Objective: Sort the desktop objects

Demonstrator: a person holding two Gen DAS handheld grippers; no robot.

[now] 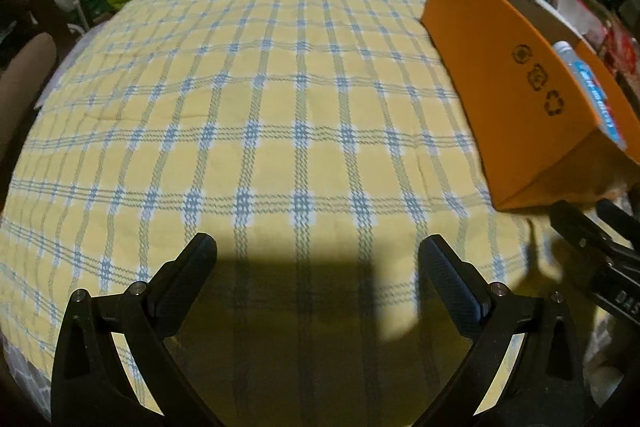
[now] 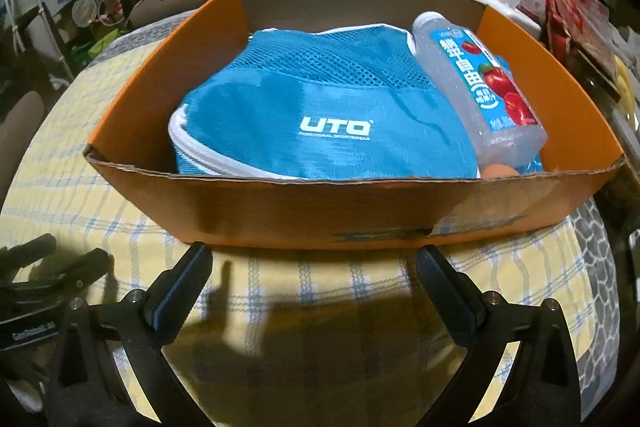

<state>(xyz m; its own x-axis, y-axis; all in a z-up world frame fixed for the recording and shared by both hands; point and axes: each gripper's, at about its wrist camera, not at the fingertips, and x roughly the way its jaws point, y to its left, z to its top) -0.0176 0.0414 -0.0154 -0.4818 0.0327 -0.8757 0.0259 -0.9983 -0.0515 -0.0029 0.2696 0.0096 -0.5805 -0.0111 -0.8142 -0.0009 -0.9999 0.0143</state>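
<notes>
Counter: yellow-and-blue plaid cloth [image 1: 280, 107], I see nothing on it near my left gripper [image 1: 318, 259].
Box: orange cardboard box [image 2: 280, 211] holding blue mesh UTO pouch [image 2: 320, 115], clear plastic drink bottle [image 2: 476, 87].
Jaws: both spread wide, empty; right gripper [image 2: 314, 267] just before the box.

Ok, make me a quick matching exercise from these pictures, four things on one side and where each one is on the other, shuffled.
Things:
1. blue mesh bag
2. drink bottle
3. orange box
4. checked cloth

Places:
A. spread over the table
B. standing on the cloth
C. lying on the bag, right side of the box
D. filling the box floor

Pairs: 1-D, 2-C, 3-B, 4-A
</notes>
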